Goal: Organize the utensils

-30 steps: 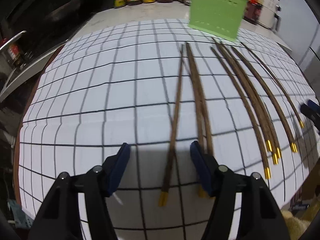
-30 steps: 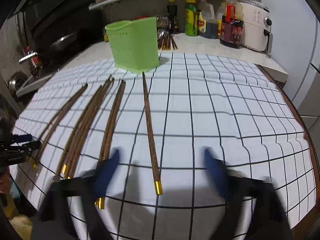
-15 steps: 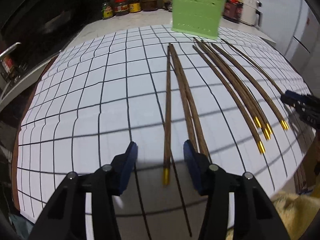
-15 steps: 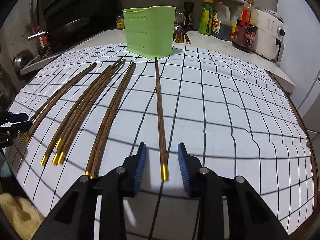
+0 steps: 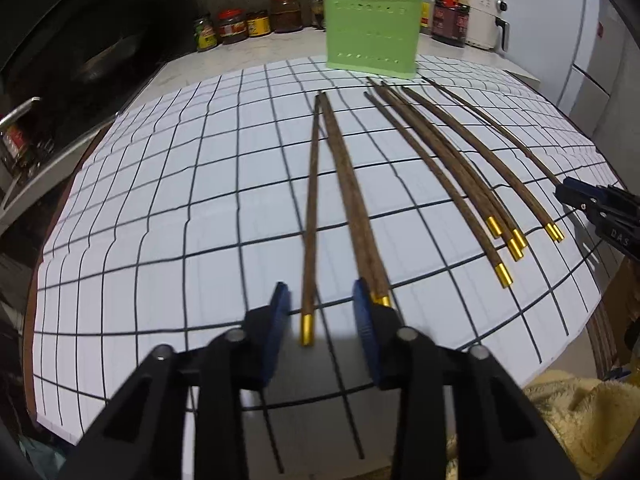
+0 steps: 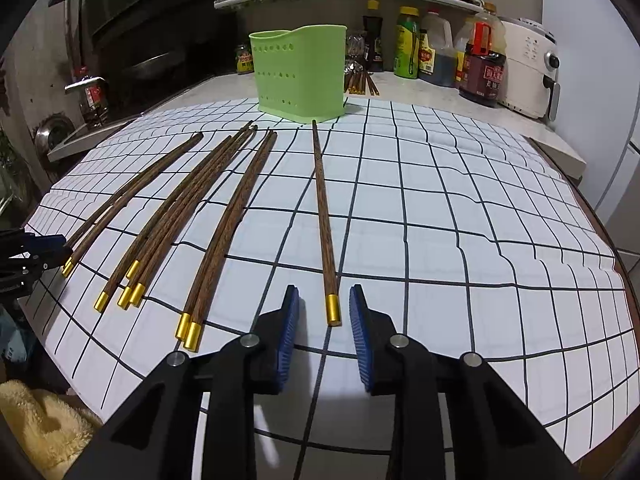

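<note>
Several brown chopsticks with gold ends lie on a white grid mat (image 5: 160,208) (image 6: 460,208), pointing at a green perforated holder (image 5: 372,48) (image 6: 300,76) at the back. My left gripper (image 5: 320,320) is closing. The gold end of a single chopstick (image 5: 309,216) lies between its blue pads (image 5: 280,312), which do not touch it. My right gripper (image 6: 324,316) is closing too, either side of the gold end of a lone chopstick (image 6: 324,216), pads apart from it. Each gripper shows at the edge of the other's view: right gripper (image 5: 592,204), left gripper (image 6: 36,252).
A chopstick pair (image 5: 360,216) lies just right of my left jaws, with more sticks (image 5: 460,184) (image 6: 172,216) between the grippers. Jars (image 5: 240,28), bottles (image 6: 480,68) and a white appliance (image 6: 528,68) stand behind the holder. A yellow towel (image 5: 568,420) lies below the table's near edge.
Both grippers' jaws have narrowed from wide apart to close around a chopstick's gold end. Each gripper has shifted slightly, and the green holder now looks more centred.
</note>
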The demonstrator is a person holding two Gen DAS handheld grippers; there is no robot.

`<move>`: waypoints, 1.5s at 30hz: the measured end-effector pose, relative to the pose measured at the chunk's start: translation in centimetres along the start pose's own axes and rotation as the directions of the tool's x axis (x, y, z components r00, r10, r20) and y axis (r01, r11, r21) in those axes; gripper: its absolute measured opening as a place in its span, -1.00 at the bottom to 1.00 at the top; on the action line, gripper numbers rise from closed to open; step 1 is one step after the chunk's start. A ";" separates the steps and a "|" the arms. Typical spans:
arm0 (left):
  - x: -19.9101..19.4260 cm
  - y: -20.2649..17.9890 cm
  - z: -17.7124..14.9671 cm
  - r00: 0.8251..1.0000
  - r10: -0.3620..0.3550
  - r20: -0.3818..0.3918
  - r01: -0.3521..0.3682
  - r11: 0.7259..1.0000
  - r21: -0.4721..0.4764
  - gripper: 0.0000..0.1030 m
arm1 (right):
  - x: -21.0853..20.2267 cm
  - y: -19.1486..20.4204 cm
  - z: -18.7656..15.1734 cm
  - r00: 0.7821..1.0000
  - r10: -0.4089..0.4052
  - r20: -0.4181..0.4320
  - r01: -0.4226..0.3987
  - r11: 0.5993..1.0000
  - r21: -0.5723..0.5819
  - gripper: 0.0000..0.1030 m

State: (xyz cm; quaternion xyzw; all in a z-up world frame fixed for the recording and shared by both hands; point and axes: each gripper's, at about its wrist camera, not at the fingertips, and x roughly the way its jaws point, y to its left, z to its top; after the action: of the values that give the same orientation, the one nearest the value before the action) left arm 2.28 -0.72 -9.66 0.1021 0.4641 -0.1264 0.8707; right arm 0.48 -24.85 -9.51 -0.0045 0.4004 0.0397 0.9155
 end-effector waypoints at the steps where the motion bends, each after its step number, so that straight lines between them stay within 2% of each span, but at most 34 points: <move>1: 0.1 0.0 0.1 1.000 0.001 0.004 -0.001 1.000 -0.005 -0.47 | 0.0 0.0 0.0 1.000 0.001 0.006 -0.001 1.000 0.002 -0.52; 3: 0.3 0.1 0.3 1.000 0.013 0.011 -0.013 1.000 -0.013 -0.58 | 0.0 -0.1 -0.2 1.000 0.012 0.017 -0.012 1.000 0.009 -0.57; 5: 0.3 0.3 0.3 0.999 0.028 0.016 -0.028 0.999 -0.017 -0.78 | -0.1 -0.4 -0.3 1.000 0.014 0.023 -0.014 1.000 0.023 -0.80; 6: 0.3 0.6 0.4 0.999 0.031 0.018 -0.030 0.999 -0.027 -0.86 | 0.0 -0.6 -0.3 1.000 0.019 0.025 -0.019 0.999 0.035 -0.85; 8: 0.4 1.0 0.5 1.000 0.009 0.021 -0.008 0.999 -0.042 -0.87 | 0.2 -1.1 -0.1 0.999 0.029 0.031 -0.031 0.997 0.066 -0.86; 12: 0.2 2.0 1.0 0.999 -0.016 0.046 0.021 0.995 -0.100 -0.87 | -0.1 -0.4 0.3 0.999 0.029 0.045 -0.032 0.998 0.057 -0.87; 17: -3.3 3.0 2.3 0.984 -0.018 0.176 0.039 0.992 -0.119 -0.87 | -3.4 -0.1 1.8 0.992 0.048 0.117 -0.056 0.996 0.071 -0.87; 20: -6.2 3.6 3.4 0.959 -0.017 0.282 0.051 0.992 -0.116 -0.87 | -6.2 0.0 3.1 0.982 0.051 0.184 -0.066 0.995 0.076 -0.87; 23: -9.3 4.1 4.6 0.922 -0.033 0.386 0.084 0.990 -0.116 -0.87 | -9.0 -0.2 4.8 0.966 0.051 0.255 -0.076 0.993 0.088 -0.87; 24: -10.6 4.3 5.1 0.903 -0.041 0.427 0.098 0.989 -0.111 -0.87 | -9.8 -0.3 5.5 0.959 0.056 0.279 -0.086 0.992 0.094 -0.87; 27: -13.0 4.4 6.8 0.865 -0.038 0.501 0.098 0.991 -0.095 -0.87 | -11.9 -0.4 7.8 0.941 0.062 0.334 -0.101 0.990 0.100 -0.87; 30: -13.9 4.3 8.2 0.847 -0.030 0.531 0.087 0.993 -0.084 -0.87 | -13.0 -0.2 10.4 0.929 0.043 0.367 -0.081 0.993 0.089 -0.87; 33: -13.7 4.4 9.0 0.849 -0.038 0.528 0.097 0.992 -0.084 -0.87 | -13.4 -0.1 12.2 0.926 0.037 0.376 -0.070 0.995 0.076 -0.87; 36: -13.2 4.4 9.5 0.853 -0.017 0.521 0.075 0.993 -0.092 -0.87 | -13.7 0.5 14.7 0.923 0.030 0.383 -0.053 0.997 0.048 -0.87; 43: -13.1 4.3 8.9 0.852 0.025 0.523 0.028 0.995 -0.093 -0.87 | -12.5 1.8 15.7 0.932 0.016 0.362 -0.017 1.000 -0.002 -0.86; 44: -13.2 4.2 8.7 0.854 0.035 0.519 0.015 0.996 -0.092 -0.86 | -12.1 1.9 15.5 0.937 0.006 0.348 -0.004 1.000 -0.007 -0.86; 45: -13.1 4.1 8.6 0.866 0.043 0.498 0.003 0.996 -0.091 -0.86 | -11.6 1.9 15.3 0.945 0.011 0.328 -0.009 1.000 -0.009 -0.86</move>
State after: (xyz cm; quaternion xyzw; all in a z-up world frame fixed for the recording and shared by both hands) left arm 3.25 2.24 6.24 0.0318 0.2272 -0.1187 0.9661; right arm 3.65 -23.10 9.43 0.0008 0.2425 0.0460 0.9691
